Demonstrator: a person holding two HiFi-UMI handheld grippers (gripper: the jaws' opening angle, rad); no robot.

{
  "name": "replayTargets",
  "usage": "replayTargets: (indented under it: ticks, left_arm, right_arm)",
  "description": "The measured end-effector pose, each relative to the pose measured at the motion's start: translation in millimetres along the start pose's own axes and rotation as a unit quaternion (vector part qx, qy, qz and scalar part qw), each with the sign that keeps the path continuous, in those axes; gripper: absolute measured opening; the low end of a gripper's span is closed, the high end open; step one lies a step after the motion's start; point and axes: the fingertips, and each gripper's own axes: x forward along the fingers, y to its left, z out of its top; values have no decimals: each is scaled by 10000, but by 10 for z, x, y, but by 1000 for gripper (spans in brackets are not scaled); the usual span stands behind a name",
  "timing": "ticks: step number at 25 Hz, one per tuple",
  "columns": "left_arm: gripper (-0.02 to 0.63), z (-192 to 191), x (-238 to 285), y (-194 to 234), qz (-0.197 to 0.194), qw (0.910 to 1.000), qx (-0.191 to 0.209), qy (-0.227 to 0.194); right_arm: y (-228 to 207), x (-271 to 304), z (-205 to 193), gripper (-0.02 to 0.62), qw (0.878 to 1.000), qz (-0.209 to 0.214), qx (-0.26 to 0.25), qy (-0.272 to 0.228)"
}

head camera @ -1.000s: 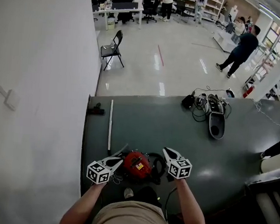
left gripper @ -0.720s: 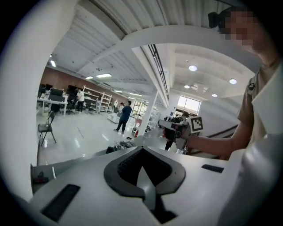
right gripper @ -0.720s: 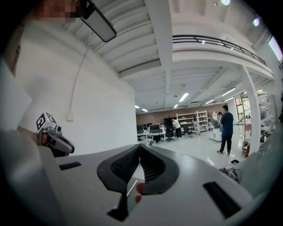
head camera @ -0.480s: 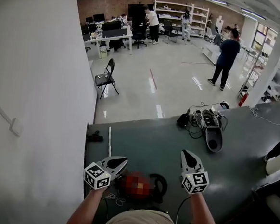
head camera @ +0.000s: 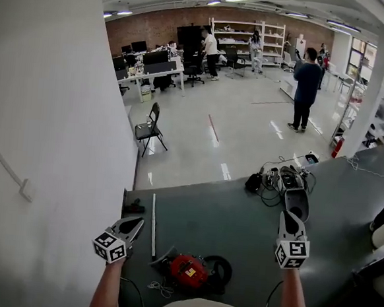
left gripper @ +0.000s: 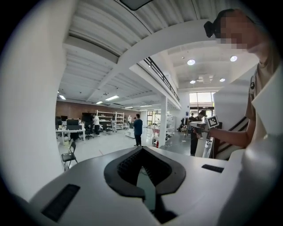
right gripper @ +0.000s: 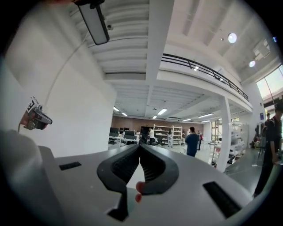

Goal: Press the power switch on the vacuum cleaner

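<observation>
The red vacuum cleaner (head camera: 189, 271) lies on the dark green table (head camera: 240, 219), close to the near edge, with a black hose ring (head camera: 220, 271) beside it. My left gripper (head camera: 135, 224) hovers up and to the left of it, shut and holding nothing. My right gripper (head camera: 290, 218) hangs well to the vacuum's right, also shut and holding nothing. Neither touches the vacuum. The left gripper view looks level across the hall past the left gripper (left gripper: 141, 148), and the right gripper view does the same past the right gripper (right gripper: 139, 145). The power switch is too small to make out.
A black appliance with tangled cables (head camera: 294, 185) sits at the table's far edge. A white rod (head camera: 153, 223) and a small black part (head camera: 133, 210) lie at the left. A white wall (head camera: 47, 138) runs along the left. A folding chair (head camera: 151, 128) and people stand beyond.
Both grippers have risen from beside the vacuum and spread apart, the left outward to the left, the right far to the right. The head view has tilted up.
</observation>
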Motion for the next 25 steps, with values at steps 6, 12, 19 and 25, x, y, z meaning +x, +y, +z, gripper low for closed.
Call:
replayTargets:
  ticks: [6, 12, 19, 25]
  left_arm:
    - [6, -483, -285, 365, 1113, 9935, 206, 70]
    - [6, -1127, -264, 155, 1345, 9904, -108, 308]
    - [6, -1530, 69, -472, 859, 9936, -436, 585]
    - [6, -1505, 502, -1055, 150, 9969, -502, 585]
  right_arm:
    - [-541, -177, -654, 11, 9959, -339, 528, 654]
    - [-427, -379, -1285, 11, 9881, -126, 1119, 1044]
    - [407, -407, -1614, 11, 9819, 660, 1225, 1288]
    - [1083, -404, -1562, 12, 9756, 1341, 1111, 1335]
